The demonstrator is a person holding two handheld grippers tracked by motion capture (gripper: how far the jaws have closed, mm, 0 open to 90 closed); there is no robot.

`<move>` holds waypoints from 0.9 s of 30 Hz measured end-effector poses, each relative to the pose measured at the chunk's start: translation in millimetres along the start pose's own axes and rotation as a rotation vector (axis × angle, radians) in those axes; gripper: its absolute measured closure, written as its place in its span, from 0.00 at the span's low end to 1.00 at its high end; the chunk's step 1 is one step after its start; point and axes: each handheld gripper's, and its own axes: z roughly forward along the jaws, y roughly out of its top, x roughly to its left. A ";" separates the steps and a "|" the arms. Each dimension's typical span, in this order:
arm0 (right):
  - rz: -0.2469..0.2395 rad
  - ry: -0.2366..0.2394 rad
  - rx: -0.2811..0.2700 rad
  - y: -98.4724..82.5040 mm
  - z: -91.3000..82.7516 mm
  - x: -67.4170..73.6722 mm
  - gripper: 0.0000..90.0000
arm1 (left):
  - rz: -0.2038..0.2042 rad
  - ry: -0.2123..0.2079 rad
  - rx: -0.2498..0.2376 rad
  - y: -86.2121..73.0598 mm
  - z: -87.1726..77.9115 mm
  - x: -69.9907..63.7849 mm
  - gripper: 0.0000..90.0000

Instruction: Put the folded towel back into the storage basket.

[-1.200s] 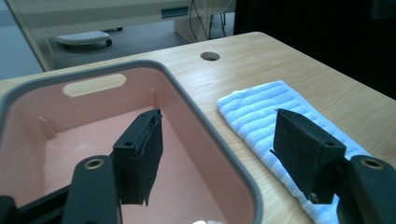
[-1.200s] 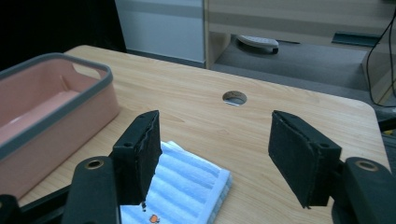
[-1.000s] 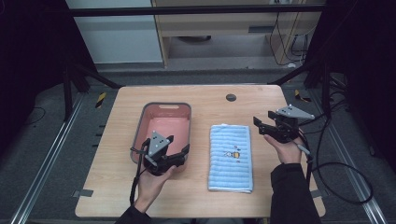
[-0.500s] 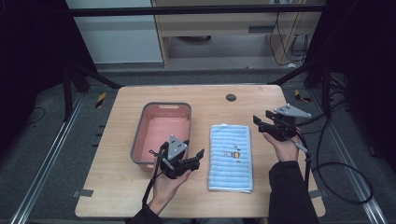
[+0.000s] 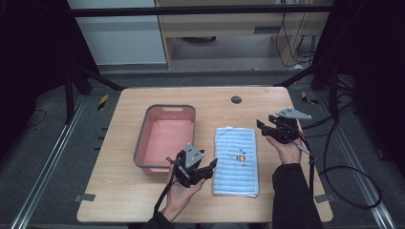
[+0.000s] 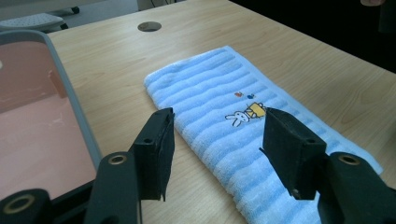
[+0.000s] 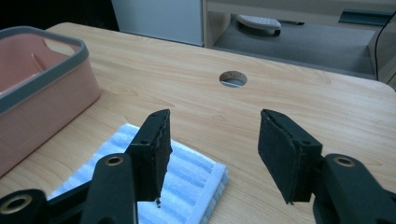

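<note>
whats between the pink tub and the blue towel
Only a bare strip of wooden table lies between the pink tub and the blue towel, seen in the high view.

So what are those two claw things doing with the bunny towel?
A person holds a gripper in each hand over a wooden table. The left gripper is by the near left corner of the folded blue towel, and the right gripper is by its far right corner. Both have been closing their jaws a little, but nothing is pinched yet, and the towel lies flat. A pink basin sits beside it.
</note>
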 end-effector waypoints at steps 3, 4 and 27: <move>-0.004 0.003 0.014 -4.4 6.1 0.4 0.50 | -0.002 -0.004 0.012 -4.4 4.9 -2.8 0.49; -0.008 -0.002 0.019 -6.4 8.4 1.1 0.51 | -0.001 -0.004 0.018 -5.9 6.4 -3.4 0.50; 0.001 0.004 0.128 -39.5 42.2 -2.2 0.55 | -0.003 -0.006 0.098 -31.1 34.3 -10.5 0.58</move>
